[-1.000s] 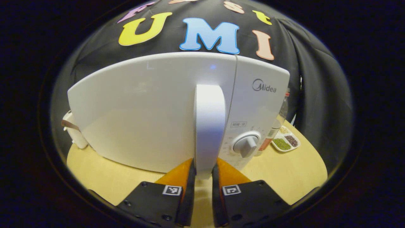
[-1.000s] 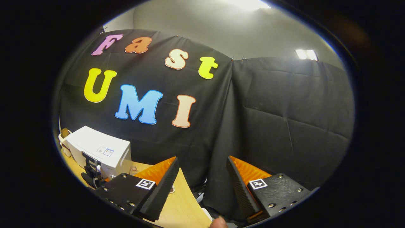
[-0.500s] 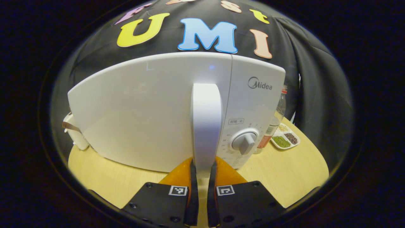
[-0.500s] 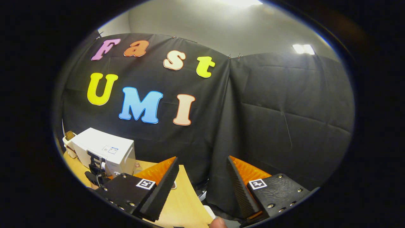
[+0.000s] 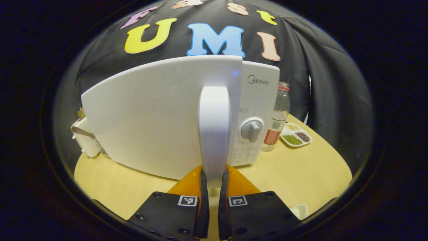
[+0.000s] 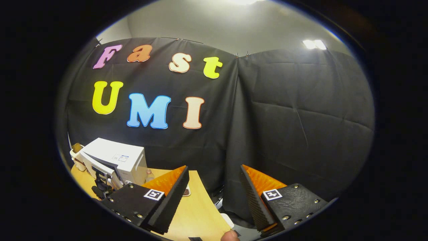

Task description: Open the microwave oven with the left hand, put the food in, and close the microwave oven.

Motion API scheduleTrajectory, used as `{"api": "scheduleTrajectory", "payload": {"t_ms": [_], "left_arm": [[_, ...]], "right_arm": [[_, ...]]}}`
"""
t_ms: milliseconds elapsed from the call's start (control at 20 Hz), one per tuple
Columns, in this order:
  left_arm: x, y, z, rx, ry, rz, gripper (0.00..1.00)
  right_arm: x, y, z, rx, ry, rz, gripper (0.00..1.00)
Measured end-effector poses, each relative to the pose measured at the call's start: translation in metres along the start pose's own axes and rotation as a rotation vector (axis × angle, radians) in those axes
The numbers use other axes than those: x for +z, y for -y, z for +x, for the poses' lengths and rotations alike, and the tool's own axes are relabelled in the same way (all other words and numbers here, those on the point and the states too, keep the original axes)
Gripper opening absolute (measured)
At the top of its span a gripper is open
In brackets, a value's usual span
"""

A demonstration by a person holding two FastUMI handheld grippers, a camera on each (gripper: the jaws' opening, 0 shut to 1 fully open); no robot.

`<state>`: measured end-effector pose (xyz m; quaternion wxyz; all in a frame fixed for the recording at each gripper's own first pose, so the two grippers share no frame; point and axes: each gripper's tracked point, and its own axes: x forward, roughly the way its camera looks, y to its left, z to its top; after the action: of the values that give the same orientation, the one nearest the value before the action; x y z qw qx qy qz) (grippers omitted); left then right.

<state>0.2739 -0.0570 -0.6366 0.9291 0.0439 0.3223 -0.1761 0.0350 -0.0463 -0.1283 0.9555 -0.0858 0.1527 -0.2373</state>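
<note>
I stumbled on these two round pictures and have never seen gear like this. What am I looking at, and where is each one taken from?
There is no robot here: a person holds a two-finger gripper in each hand, and a fisheye camera rides on each, looking forward along its fingers.

In the left gripper view, the left gripper is clamped on the white door handle of a microwave oven. The door stands partly open. On the wooden table beside the oven stand a clear bottle and a small divided dish of beans or grains. A white container sits behind the door.

In the right gripper view, the right gripper is open and holds nothing; the oven shows far off at the left.
</note>
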Motion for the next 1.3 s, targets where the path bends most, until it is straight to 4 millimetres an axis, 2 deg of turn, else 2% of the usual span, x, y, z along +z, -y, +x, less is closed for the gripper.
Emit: {"api": "scheduleTrajectory", "payload": {"t_ms": [150, 350, 500, 650, 750, 850, 950, 1050, 1100, 1300], "left_arm": [[-0.02, -0.01, -0.037, -0.034, -0.022, -0.02, 0.17], [-0.049, -0.036, -0.082, -0.004, -0.052, 0.005, 0.19], [-0.074, -0.073, -0.127, 0.093, -0.093, -0.005, 0.19], [-0.101, -0.129, -0.168, 0.232, -0.137, -0.074, 0.17], [-0.118, -0.162, -0.191, 0.292, -0.161, -0.107, 0.19], [-0.125, -0.179, -0.202, 0.275, -0.152, -0.151, 0.18], [-0.128, -0.191, -0.202, 0.242, -0.158, -0.158, 0.18], [-0.13, -0.196, -0.206, 0.214, -0.153, -0.129, 0.17], [-0.13, -0.2, -0.208, 0.206, -0.144, -0.128, 0.18], [-0.136, -0.217, -0.216, 0.164, -0.128, -0.118, 0.17]], "right_arm": [[-0.007, -0.006, -0.005, 0.018, 0.005, -0.029, 0.92], [-0.016, -0.021, -0.02, 0.087, -0.003, 0.005, 0.92], [-0.022, -0.025, -0.036, 0.159, -0.009, 0.014, 0.92], [-0.034, -0.031, -0.049, 0.24, -0.025, 0.043, 0.92], [-0.049, -0.041, -0.055, 0.297, -0.058, 0.091, 0.94], [-0.065, -0.062, -0.06, 0.367, -0.107, 0.126, 0.92], [-0.082, -0.082, -0.063, 0.417, -0.164, 0.136, 0.92], [-0.097, -0.118, -0.065, 0.487, -0.213, 0.158, 0.92], [-0.11, -0.143, -0.064, 0.524, -0.249, 0.163, 0.94], [-0.181, -0.213, -0.056, 0.562, -0.453, 0.2, 0.96]]}}
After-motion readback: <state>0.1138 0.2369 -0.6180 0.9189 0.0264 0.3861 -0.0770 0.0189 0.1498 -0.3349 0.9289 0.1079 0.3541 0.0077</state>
